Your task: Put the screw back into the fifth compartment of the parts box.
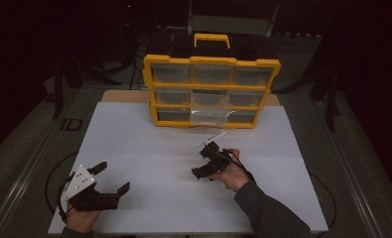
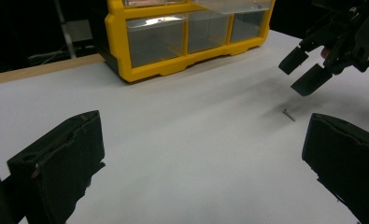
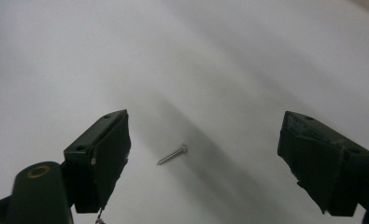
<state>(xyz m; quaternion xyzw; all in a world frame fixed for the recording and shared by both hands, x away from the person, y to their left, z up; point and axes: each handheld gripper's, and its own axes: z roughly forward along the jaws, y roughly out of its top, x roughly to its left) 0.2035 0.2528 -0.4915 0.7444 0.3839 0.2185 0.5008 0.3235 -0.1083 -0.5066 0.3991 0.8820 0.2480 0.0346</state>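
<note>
A small silver screw point(image 3: 172, 155) lies on the white tabletop point(image 1: 149, 148). My right gripper point(image 3: 205, 123) hovers just above it, jaws open, and the screw lies between them on the surface, untouched. In the left gripper view the same screw point(image 2: 288, 114) sits below the right gripper point(image 2: 300, 73). From above, the right gripper point(image 1: 199, 162) is held mid-table by a hand in a dark sleeve. My left gripper point(image 1: 113, 177) rests near the table's front left corner, open and with nothing between its jaws point(image 2: 203, 135).
A yellow organizer box point(image 1: 211, 91) with clear drawers stands at the back of the table. One middle drawer point(image 1: 209, 108) is pulled out towards me. Dark floor and stands surround the table.
</note>
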